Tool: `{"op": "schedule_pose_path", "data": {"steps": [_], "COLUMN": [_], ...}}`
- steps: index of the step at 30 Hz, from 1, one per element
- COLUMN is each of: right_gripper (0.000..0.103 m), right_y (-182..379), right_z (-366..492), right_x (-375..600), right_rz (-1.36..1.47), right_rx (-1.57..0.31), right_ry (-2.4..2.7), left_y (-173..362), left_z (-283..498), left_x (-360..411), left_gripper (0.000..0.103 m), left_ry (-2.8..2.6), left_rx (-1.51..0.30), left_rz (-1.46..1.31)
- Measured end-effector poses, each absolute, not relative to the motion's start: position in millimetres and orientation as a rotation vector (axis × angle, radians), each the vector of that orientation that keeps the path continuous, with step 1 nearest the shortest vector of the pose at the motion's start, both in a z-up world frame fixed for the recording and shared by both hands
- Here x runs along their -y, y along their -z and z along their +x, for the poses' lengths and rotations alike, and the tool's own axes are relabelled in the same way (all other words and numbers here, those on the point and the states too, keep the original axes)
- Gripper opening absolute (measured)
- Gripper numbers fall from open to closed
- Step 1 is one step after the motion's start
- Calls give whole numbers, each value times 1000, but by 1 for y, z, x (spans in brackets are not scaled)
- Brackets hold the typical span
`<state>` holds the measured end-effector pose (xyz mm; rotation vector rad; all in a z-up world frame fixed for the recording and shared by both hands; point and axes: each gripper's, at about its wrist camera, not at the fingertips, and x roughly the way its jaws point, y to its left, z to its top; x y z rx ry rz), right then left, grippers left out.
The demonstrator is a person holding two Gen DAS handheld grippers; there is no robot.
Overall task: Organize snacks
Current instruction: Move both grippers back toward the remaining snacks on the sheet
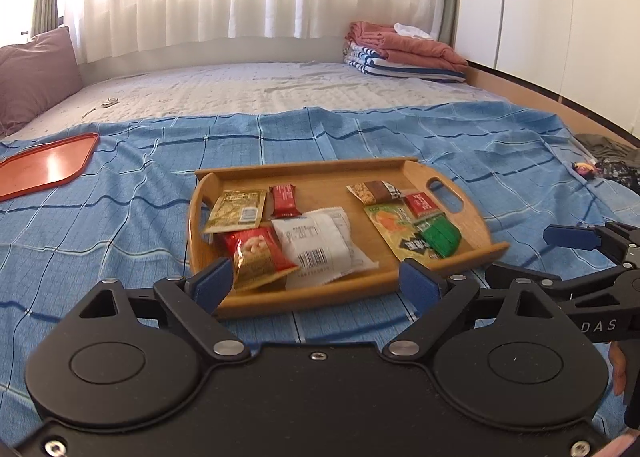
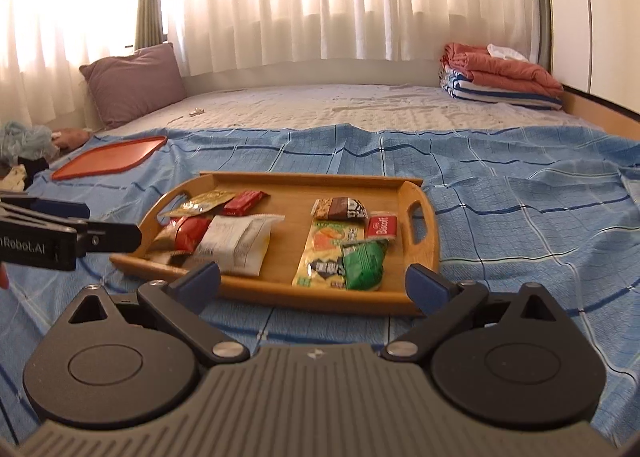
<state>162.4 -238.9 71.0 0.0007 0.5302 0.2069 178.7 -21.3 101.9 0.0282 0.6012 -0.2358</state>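
A wooden tray [image 1: 312, 169] [image 2: 312, 179] with cut-out handles rests on a blue checked cloth. At its left end lie a gold packet [image 1: 236, 211], a red bar [image 1: 285, 199], a white packet [image 1: 320, 241] and a red nut packet [image 1: 256, 253]. At its right end are a nut-chocolate bar [image 2: 340, 209], a small red packet [image 2: 382, 227], an orange-yellow packet [image 2: 328, 253] and a green packet [image 2: 362, 263]. My left gripper [image 1: 316, 281] hangs open just before the tray's near rim, holding nothing. My right gripper [image 2: 314, 283] is open beside it, also holding nothing.
A flat red tray [image 1: 44, 165] [image 2: 108, 157] lies far left on the cloth. Beyond are a bare mattress, a purple pillow [image 2: 136, 83] and folded blankets [image 2: 504, 77]. Clothes heaps lie off both bed sides. Each gripper shows in the other's view: right [image 1: 520, 253], left [image 2: 112, 222].
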Motion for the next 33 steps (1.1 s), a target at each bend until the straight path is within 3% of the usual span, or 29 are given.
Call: {"op": "schedule_pose_path", "data": {"steps": [20,33], "right_gripper": [103,103], "right_y": [-23,3], "right_z": [99,96], "right_x": [253,267], "right_rz": [-119,-145], "right_rx": [-524,-560], "right_ry": [-130,-86], "left_y": [-36,-7], "left_z": [108,108], "left_x": [41,72], "left_gripper": [91,91], "left_ry": [269,309], "left_rx": [-665,-749], "left_rz": [41,20]}}
